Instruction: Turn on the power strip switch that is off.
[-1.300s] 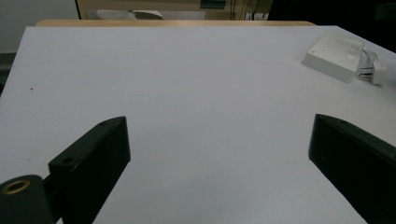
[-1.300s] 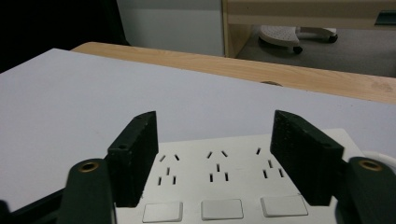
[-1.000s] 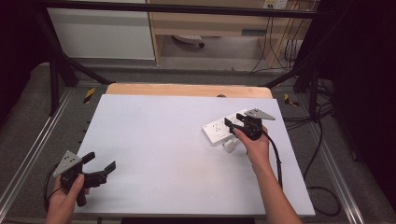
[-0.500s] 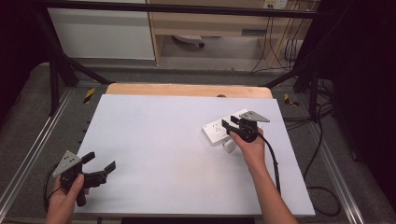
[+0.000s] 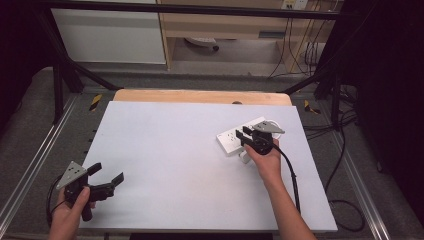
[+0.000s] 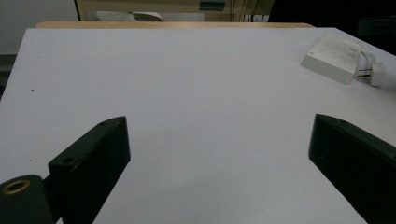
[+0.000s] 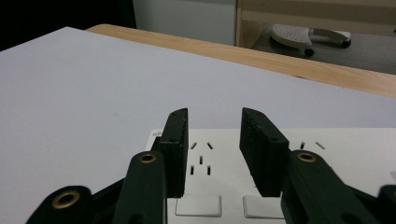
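Jaws of my right gripper (image 7: 212, 154) stand a narrow gap apart above the white power strip (image 7: 299, 168); they have just been closing, and nothing sits between them. I see the strip's socket slots between and beside the jaws, and two pale rocker switches at the bottom edge of the right gripper view. A small label sits at the strip's left corner, too small for me to read. In the high view that gripper (image 5: 243, 136) hovers over the strip (image 5: 231, 140) at centre right of the frame, with a white plug (image 5: 244, 156) just beside the strip's near end.

My left gripper (image 5: 107, 176) is spread wide at the lower left of the high view, holding nothing, its jaws over bare surface (image 5: 175, 150). In the left gripper view the strip (image 6: 332, 57) lies at the upper right, well apart.

The surface is a pale, matte board with a wooden edge (image 5: 200, 96) along its far side. Beyond it I see a grey floor, a white cabinet (image 5: 107, 32) at upper left, and dark cables (image 5: 295, 50) hanging at upper right.
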`<state>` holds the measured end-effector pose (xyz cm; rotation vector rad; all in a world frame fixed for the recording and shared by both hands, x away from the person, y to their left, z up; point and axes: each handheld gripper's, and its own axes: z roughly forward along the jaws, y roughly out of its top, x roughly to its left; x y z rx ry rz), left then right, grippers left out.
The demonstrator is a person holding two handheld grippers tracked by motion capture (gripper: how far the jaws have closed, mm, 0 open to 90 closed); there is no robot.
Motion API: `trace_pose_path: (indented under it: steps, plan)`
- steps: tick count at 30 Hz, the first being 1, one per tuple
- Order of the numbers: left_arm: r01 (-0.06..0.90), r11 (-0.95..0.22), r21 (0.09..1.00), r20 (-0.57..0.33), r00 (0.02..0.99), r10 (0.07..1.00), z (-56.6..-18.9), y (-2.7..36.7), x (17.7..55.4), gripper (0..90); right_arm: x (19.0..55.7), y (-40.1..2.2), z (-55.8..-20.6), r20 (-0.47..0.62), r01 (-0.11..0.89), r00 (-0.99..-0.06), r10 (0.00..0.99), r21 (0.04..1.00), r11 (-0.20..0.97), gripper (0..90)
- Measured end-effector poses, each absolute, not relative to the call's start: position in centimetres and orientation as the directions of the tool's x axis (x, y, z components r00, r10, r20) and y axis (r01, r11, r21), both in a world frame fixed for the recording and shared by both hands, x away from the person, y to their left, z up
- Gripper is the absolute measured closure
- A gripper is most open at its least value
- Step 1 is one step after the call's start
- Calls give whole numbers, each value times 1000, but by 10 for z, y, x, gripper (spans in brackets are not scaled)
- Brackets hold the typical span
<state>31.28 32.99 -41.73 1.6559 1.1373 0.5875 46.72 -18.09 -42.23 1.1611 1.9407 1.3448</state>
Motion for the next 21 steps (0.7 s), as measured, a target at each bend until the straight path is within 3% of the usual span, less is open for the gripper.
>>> trace_pose_path:
  steps: [21]
  plan:
    - [403, -59, 913, -137, 441, 887, -417, 330, 313, 55, 459, -175, -430, 51, 344, -528, 848, 926, 158, 737]
